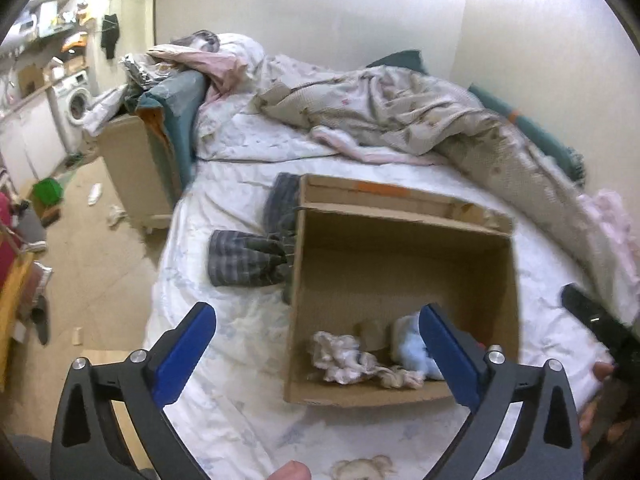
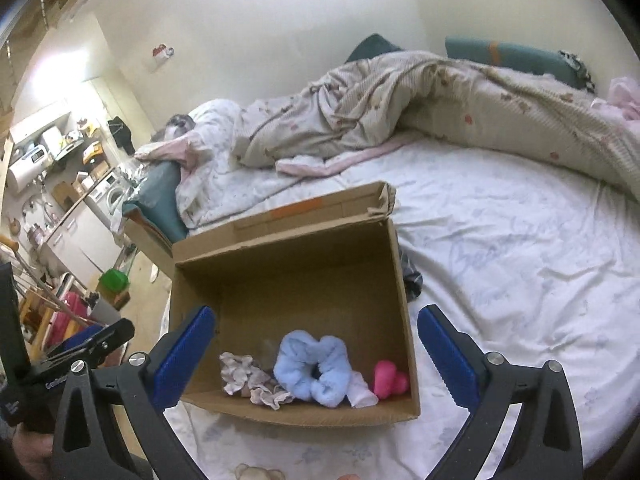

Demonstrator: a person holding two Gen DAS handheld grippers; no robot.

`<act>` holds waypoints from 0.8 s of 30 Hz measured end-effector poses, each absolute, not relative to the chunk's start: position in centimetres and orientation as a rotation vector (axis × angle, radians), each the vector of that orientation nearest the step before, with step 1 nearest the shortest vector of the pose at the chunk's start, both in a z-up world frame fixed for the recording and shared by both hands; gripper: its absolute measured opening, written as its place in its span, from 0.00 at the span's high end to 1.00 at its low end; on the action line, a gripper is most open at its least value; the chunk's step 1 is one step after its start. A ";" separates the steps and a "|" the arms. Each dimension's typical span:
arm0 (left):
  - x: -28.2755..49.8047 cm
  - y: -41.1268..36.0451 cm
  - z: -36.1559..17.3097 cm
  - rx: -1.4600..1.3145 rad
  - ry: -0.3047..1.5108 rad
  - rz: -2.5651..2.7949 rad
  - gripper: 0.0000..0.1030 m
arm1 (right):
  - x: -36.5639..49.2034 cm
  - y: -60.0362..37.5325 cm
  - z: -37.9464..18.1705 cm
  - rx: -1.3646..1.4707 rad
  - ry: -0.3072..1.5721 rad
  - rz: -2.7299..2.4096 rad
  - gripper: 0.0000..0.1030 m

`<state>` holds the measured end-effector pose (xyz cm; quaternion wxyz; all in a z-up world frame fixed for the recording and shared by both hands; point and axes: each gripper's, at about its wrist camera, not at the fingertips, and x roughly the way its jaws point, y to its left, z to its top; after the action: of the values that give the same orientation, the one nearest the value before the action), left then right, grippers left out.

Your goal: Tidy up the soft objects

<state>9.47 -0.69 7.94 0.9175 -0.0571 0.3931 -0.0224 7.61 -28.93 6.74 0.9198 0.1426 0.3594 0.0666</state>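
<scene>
Soft items: a blue scrunchie [image 2: 312, 368], pale crumpled cloth [image 2: 250, 380], a white piece [image 2: 362, 394] and a pink toy [image 2: 390, 382] lie along the near wall inside the cardboard box [image 2: 288, 280], which sits on the bed [image 2: 520, 280] near its left edge.
Left out: a grey plaid garment [image 1: 248, 258] lies touching the box's left wall; a small plush [image 1: 362, 468] rests on the bed's near edge.
Jaws: left gripper [image 1: 316, 360] and right gripper [image 2: 316, 360] both stand wide apart, empty, above the box's near side.
Next step, judged: likely the plush; approach from above, pinch its middle, clear the box wall before release.
</scene>
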 end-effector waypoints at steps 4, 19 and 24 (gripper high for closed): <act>8.1 -0.8 8.9 -0.076 0.774 -0.017 0.01 | 6.1 -28.2 7.0 0.273 0.728 0.137 0.00; 3.3 -1.1 6.8 -0.049 0.832 -0.054 0.01 | 2.0 -25.6 4.4 0.248 0.818 0.149 0.00; 3.0 -1.0 6.5 -0.066 0.831 -0.079 0.01 | 1.7 -24.5 4.1 0.204 0.825 0.165 0.00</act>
<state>3.04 -1.05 6.50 0.9136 -0.0319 0.4036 -0.0383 1.72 -24.47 4.07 0.9078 0.0987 0.3998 0.0797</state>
